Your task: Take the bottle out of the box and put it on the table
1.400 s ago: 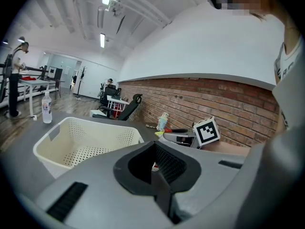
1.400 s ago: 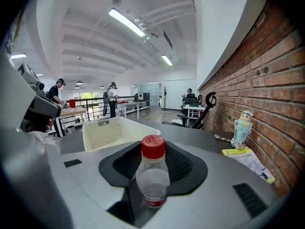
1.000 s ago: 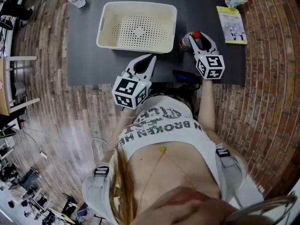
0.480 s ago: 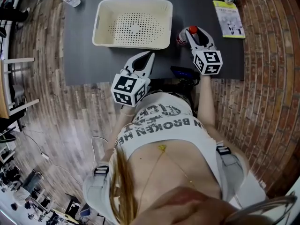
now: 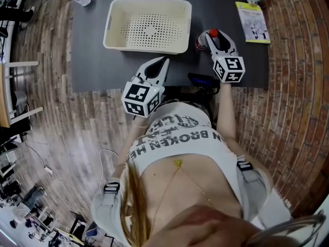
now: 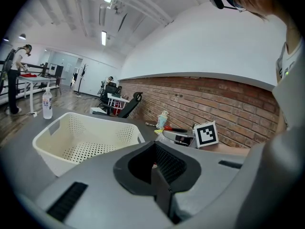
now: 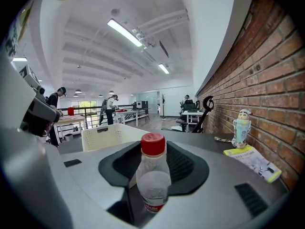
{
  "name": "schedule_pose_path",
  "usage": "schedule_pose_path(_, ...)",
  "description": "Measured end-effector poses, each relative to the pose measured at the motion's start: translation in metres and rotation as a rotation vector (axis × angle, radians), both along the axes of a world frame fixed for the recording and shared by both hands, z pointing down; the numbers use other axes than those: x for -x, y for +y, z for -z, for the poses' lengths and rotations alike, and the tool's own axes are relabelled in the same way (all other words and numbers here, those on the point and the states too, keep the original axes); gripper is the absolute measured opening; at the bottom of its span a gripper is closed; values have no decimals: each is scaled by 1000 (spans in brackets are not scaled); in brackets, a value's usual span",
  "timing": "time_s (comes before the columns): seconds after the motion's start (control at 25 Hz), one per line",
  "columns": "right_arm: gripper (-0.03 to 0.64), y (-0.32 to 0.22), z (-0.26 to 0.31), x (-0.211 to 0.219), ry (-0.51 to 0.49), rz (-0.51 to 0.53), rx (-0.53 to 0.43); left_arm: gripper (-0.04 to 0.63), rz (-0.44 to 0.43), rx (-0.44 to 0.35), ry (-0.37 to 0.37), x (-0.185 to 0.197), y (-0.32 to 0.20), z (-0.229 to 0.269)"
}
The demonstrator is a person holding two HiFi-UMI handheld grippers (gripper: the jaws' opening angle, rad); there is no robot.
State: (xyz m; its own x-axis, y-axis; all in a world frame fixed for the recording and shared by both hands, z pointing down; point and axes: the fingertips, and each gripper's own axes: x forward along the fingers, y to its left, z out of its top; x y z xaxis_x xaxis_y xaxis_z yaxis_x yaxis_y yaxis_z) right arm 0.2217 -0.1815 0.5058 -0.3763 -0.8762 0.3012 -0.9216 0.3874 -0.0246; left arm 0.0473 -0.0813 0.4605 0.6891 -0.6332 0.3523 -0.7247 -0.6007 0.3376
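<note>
The right gripper (image 5: 209,37) has its fingers closed wide on the clear plastic bottle (image 7: 152,180), which stands upright with its red cap (image 7: 153,144) on top, over the dark counter (image 5: 92,60) just right of the cream perforated basket (image 5: 146,44) and outside it. The left gripper (image 5: 163,64) hangs near the basket's front wall, its fingers pressed together with nothing between them.

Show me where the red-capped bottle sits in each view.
Head view: upper right, red-capped bottle between the right gripper jaws, beside the white basket.
Left gripper view: cannot make it out.
Right gripper view: dead centre, between the jaws.
Shared landmark: the white basket, in all three views.
</note>
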Motion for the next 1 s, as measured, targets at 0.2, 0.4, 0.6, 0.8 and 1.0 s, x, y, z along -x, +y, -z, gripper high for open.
schedule_pose_path(0.2,153,0,0,0,1,-2,-1,3,11,-4,3,3,1,1)
schedule_pose_path(0.4,153,1,1,2,0,-3,0,3,14,-4,5,8,3,2)
schedule_pose_path(0.6,153,0,1,2,2,-4,4,3,17,-3,7,10,3,3)
schedule_pose_path(0.8,156,3,2,1,-19,27,16,3,17,-10,7,10,4,4)
schedule_pose_path(1.0,204,14,12,-4,11,20,7,3,20,-11,8,12,4,4)
